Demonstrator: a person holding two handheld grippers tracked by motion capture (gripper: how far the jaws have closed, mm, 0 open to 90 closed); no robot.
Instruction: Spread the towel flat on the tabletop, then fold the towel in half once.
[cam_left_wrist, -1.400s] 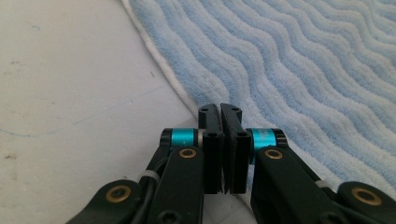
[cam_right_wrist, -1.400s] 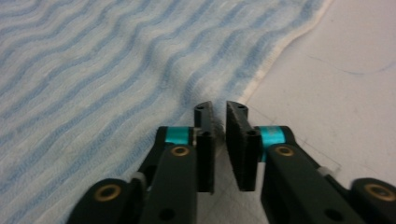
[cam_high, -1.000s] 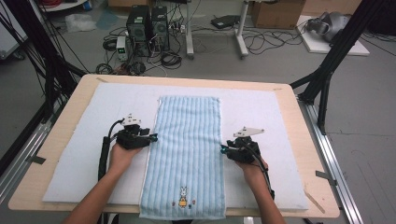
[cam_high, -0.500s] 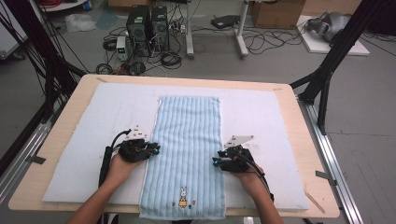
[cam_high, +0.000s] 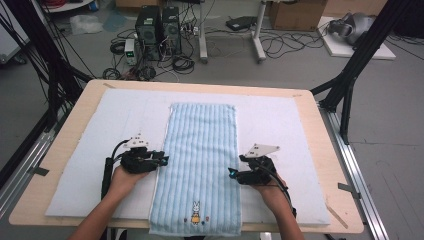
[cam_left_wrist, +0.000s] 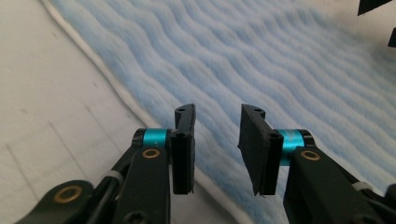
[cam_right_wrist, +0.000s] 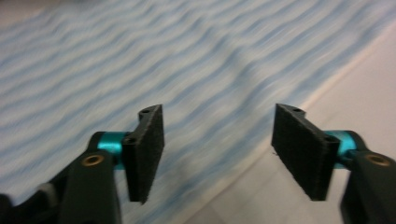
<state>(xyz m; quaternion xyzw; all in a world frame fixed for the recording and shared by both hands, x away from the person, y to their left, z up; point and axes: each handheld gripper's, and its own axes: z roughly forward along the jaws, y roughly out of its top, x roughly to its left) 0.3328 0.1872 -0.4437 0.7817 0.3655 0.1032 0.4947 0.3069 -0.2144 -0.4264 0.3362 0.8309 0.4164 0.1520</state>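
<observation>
One bench (cam_high: 320, 150), one white pad (cam_high: 90, 165), one blue towel (cam_high: 200, 150), two tongs.

Spread flat along the pad's middle, running 12 to 6 o'clock, rabbit print (cam_high: 195, 212) at the 6 o'clock end. Left tongs (cam_high: 164, 160) at the towel's 9 o'clock edge, just opening, jaws parted over the white hem with nothing pinched (cam_left_wrist: 217, 140). Right tongs (cam_high: 231, 173) at the 3 o'clock edge, just opening, jaws spread wide astride the hem, released (cam_right_wrist: 219, 149).
</observation>
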